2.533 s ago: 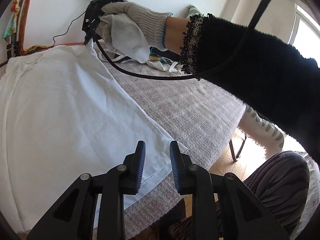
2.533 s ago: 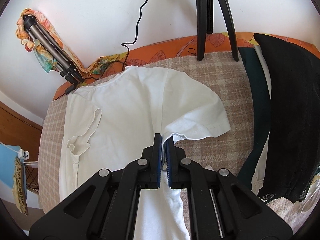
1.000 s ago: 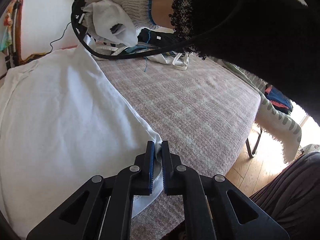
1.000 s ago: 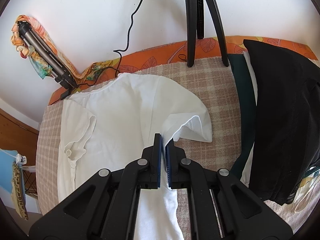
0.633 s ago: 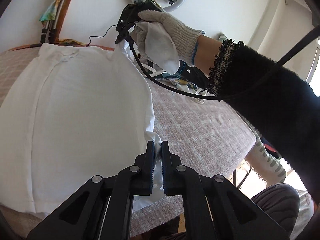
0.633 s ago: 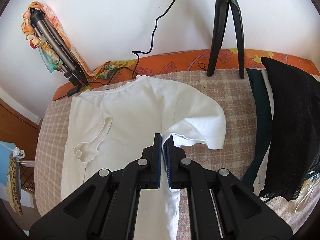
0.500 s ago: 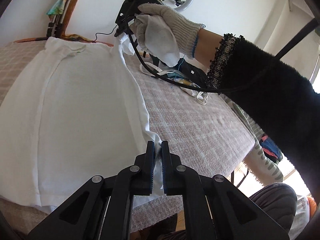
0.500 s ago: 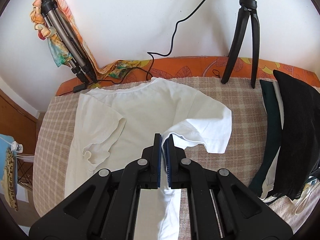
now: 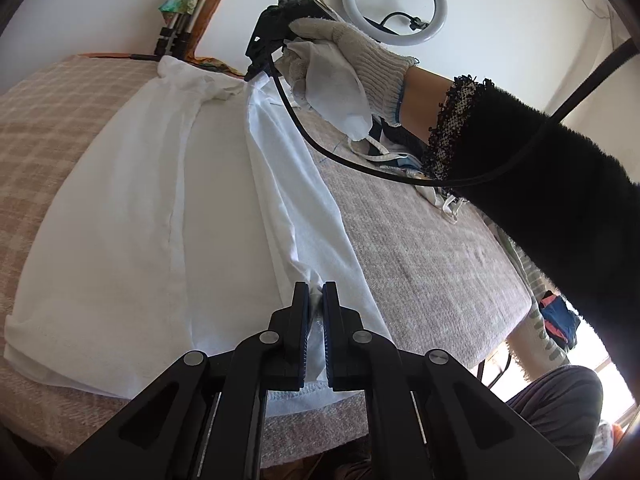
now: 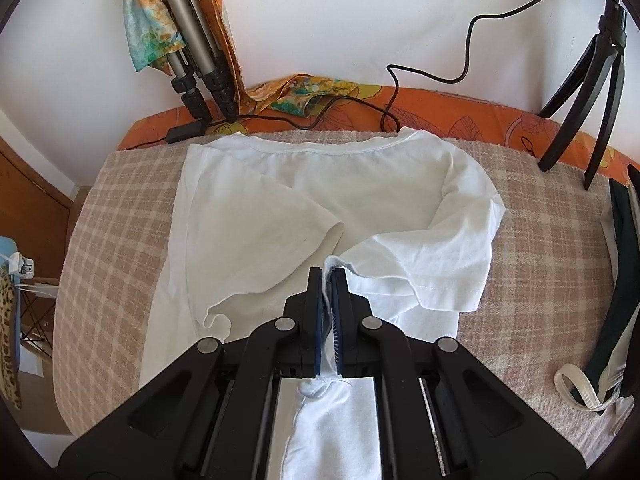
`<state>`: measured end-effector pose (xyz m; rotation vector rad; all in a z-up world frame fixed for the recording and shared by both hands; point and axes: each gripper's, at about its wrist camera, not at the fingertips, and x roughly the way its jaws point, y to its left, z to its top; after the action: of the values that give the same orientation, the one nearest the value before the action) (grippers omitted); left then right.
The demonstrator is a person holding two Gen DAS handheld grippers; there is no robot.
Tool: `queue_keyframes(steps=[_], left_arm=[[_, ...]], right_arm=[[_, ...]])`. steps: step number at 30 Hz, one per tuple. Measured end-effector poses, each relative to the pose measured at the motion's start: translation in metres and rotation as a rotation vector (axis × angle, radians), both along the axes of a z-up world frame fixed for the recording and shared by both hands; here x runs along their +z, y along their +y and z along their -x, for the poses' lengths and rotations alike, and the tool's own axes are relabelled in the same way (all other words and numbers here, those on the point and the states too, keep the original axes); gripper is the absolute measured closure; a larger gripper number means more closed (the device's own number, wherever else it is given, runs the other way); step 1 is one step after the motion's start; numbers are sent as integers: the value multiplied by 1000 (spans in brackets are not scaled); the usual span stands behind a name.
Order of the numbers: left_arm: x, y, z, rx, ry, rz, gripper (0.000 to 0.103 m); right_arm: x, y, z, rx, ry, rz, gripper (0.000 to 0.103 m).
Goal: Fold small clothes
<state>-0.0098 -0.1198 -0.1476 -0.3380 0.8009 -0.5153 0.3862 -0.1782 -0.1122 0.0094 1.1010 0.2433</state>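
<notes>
A white T-shirt lies on the checked table cover, collar toward the wall; it also shows in the right wrist view. My left gripper is shut on the shirt's hem at its right side. My right gripper is shut on the shirt's edge near the right sleeve and holds it lifted over the body. The right gripper, held by a gloved hand, shows in the left wrist view. The raised side runs as a taut fold between both grippers. The left sleeve lies folded in.
Dark clothes lie stacked at the table's right edge. A black tripod and a cable stand at the back by the wall. Folded tripods with a scarf lean at the back left. A ring light stands behind.
The left gripper closed on the hem and lifted it. Both grippers have carried the shirt's right side up and over toward the left, and the sleeve now hangs over the body.
</notes>
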Motion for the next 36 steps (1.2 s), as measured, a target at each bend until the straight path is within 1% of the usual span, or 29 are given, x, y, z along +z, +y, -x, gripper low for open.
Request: queue_keyframes(steps=[2, 4, 5, 6, 8, 9, 10, 11, 12, 14, 15, 17, 19, 20, 24, 26, 27, 28, 29, 31, 34, 36], left_arm=[[-1, 5, 0, 5, 16, -23, 95], [0, 10, 0, 2, 39, -35, 95], [2, 11, 1, -6, 51, -46, 94], [5, 13, 1, -25, 56, -64, 93], [12, 21, 5, -59, 40, -103, 91], [16, 27, 7, -73, 30, -122, 91], [19, 33, 9, -89, 24, -140, 91], [22, 38, 11, -107, 21, -161, 90], [25, 43, 11, -124, 18, -187, 90], [27, 55, 12, -145, 12, -238, 90], [27, 61, 10, -148, 14, -254, 90], [30, 71, 1, -139, 17, -276, 90], [33, 83, -13, -104, 5, -294, 90], [34, 89, -19, -87, -3, -298, 90], [44, 105, -38, -42, -47, -309, 90], [48, 110, -44, -30, -63, -297, 90], [50, 113, -46, -23, -71, -288, 90], [52, 115, -48, -19, -78, -278, 90], [53, 116, -50, -16, -82, -270, 90], [55, 118, -52, -15, -85, -258, 90], [56, 119, -54, -19, -81, -244, 90], [57, 121, -55, -16, -69, -229, 90]], right_arm=[[-8, 1, -4, 9, 23, -16, 97], [-13, -3, -7, 17, 63, -62, 95], [-12, -7, -7, 14, 78, -94, 95], [-10, -12, -6, 21, 89, -149, 94], [3, -25, 0, 52, 93, -251, 93], [11, -33, 4, 68, 79, -280, 88], [20, -42, 9, 75, 54, -290, 77], [28, -52, 13, 64, 22, -293, 74], [34, -65, 15, 45, 4, -302, 72], [41, -88, 14, -4, -11, -313, 72], [41, -97, 13, -35, -14, -301, 72], [35, -110, 6, -85, 5, -294, 72], [25, -116, -2, -120, 31, -299, 72], [19, -117, -6, -138, 35, -287, 72], [5, -114, -20, -150, 34, -260, 72], [0, -109, -28, -144, 39, -222, 72], [-3, -107, -31, -141, 42, -213, 74], [-3, -106, -34, -140, 41, -216, 91], [-2, -105, -37, -137, 42, -226, 99], [8, -101, -40, -127, 8, -239, 99], [27, -85, -44, -87, -42, -219, 100], [35, -71, -49, -62, -55, -223, 100]])
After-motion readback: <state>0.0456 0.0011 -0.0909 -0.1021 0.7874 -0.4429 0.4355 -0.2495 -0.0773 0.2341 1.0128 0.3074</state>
